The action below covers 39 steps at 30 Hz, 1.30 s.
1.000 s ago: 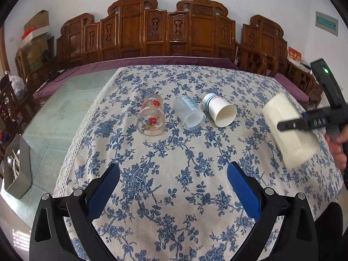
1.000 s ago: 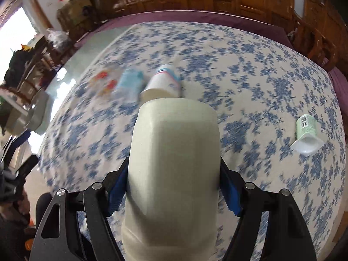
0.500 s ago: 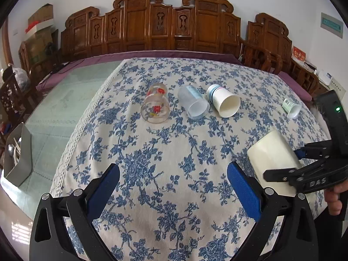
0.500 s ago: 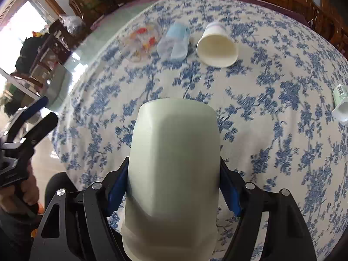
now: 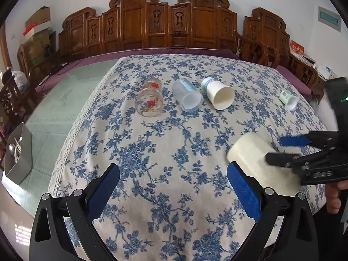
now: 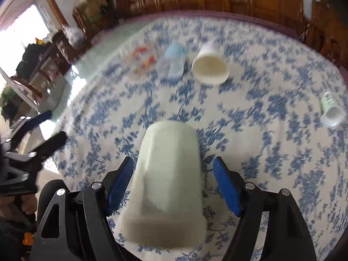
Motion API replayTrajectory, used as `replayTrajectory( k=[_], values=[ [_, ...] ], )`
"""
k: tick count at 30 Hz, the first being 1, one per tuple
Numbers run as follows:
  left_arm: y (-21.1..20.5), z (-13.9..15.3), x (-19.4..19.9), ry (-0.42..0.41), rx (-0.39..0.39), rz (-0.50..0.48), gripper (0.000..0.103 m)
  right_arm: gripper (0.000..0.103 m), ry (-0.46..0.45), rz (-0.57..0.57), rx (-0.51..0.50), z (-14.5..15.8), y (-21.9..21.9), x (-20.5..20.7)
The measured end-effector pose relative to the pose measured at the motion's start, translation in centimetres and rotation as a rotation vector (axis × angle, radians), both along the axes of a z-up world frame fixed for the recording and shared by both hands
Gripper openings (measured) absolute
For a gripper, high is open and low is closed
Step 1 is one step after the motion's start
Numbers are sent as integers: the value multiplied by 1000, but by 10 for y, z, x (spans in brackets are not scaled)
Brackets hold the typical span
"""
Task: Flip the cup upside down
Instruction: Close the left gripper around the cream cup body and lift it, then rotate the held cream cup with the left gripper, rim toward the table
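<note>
A cream cup (image 6: 167, 180) stands upside down, wide rim on the floral tablecloth (image 5: 152, 152), between the fingers of my right gripper (image 6: 174, 184). The jaws stand apart from the cup's sides, so the gripper is open. In the left wrist view the same cup (image 5: 250, 154) shows at the right with the right gripper (image 5: 289, 150) around it. My left gripper (image 5: 174, 187) is open and empty above the near part of the table.
Lying on their sides at the far middle are a flowered glass (image 5: 150, 102), a clear plastic cup (image 5: 188, 97) and a white paper cup (image 5: 218, 96). A small green-labelled cup (image 5: 289, 100) lies at the right. A grey holder (image 5: 19, 152) stands at the left table edge.
My right gripper brought the cream cup down to the tablecloth and opened, letting go of it. The left gripper stayed open and hardly moved.
</note>
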State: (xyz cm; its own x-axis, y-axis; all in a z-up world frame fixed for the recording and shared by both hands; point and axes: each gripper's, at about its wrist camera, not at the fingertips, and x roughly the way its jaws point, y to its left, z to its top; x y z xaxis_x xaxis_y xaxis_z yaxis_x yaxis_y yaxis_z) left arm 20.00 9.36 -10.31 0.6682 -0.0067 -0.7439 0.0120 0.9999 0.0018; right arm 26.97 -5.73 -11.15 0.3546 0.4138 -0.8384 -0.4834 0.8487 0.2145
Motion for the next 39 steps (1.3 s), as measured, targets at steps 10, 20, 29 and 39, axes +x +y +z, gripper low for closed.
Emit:
replayTrajectory(
  k=[10,20,29,39],
  values=[
    [-19,-10,-3,44,-52,37,95,91,-268,-68,50,14,-57,-51],
    [-46,-9,28,99,-148,79,95,100,-288,-103,98,-2,-90,-49],
    [-74,-17,49,157,-183,83,93,100,-291,-90,79,-8,-96,-48],
    [-85,-35,67,257,-223,95,77,100,-284,-122,115,-4,-113,-44]
  ],
)
